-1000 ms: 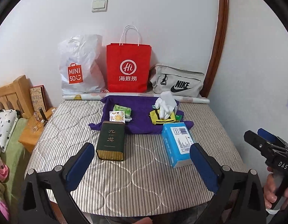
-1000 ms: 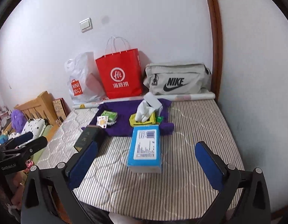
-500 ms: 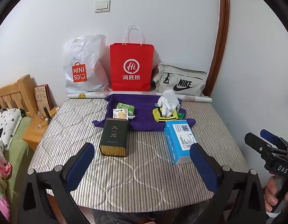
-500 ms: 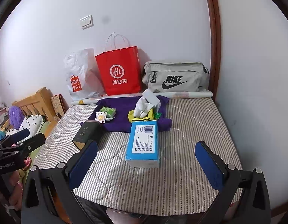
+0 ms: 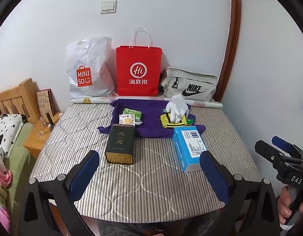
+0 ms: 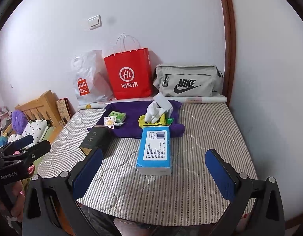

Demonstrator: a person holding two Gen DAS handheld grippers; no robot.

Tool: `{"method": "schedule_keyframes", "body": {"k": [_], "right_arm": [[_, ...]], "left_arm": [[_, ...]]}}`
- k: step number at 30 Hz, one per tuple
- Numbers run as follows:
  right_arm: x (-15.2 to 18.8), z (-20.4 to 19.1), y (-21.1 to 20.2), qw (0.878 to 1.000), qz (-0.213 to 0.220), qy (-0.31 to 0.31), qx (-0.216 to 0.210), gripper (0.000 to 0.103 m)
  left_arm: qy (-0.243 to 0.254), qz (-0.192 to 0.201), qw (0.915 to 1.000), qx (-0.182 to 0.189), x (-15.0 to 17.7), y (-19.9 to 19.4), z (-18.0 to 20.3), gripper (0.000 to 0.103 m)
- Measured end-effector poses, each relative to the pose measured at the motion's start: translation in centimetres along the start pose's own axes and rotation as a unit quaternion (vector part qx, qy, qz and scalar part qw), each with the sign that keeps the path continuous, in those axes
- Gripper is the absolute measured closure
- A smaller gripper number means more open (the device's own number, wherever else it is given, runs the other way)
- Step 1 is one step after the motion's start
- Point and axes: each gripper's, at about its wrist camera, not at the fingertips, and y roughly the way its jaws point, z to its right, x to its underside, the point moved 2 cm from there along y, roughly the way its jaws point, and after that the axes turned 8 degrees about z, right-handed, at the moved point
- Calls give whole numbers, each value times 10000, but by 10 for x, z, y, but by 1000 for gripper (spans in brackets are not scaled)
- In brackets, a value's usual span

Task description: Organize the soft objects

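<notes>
Left wrist view: the left claw (image 5: pixel 146 172) hangs wide, holding nothing, above the near edge of the striped surface (image 5: pixel 151 186). Taking the purple cloth (image 5: pixel 149 116) as landmark: it lies spread and rumpled toward the back wall; on its left part sit a green packet (image 5: pixel 132 113) and a lemon-print sachet (image 5: pixel 127 120), touching each other; on its right part a white glove (image 5: pixel 177 109) is heaped on a yellow pouch (image 5: pixel 172 122). Just in front of the cloth lie a dark tin (image 5: pixel 120 144) on the left and a blue tissue pack (image 5: pixel 188 147) on the right. Behind the cloth stand a white bag (image 5: pixel 88 70), a red bag (image 5: pixel 138 70) and a grey bag (image 5: pixel 188 85). Right wrist view: the right claw (image 6: pixel 153 175) is likewise wide and empty, the tissue pack just ahead between its fingers, the glove (image 6: pixel 154 112) limp and crumpled beyond it. Which step is in hand I cannot settle: soft things gathered on the cloth would fit a sort just finished as well as one still waiting. Any grasp of the glove or cloth would call, I judge, for a low pinch on a raised fold, since both will sag and drag.
</notes>
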Motion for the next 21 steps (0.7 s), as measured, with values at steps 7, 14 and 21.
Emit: {"method": "schedule_keyframes", "body": {"k": [7,14,21], "right_arm": [[-1,-1,-2,10000,18,-6,-14,0],[-1,-3,-3,10000,8,-16,-35,0],[0,-5,-4,10000,19,-27,-32,0]], "left_arm": [[-8,-4,10000,16,0,-1,0,0],[-22,-4,10000,31,1,-2,0,0],[-31,-11,10000,40,0,-1,-1,0]]}}
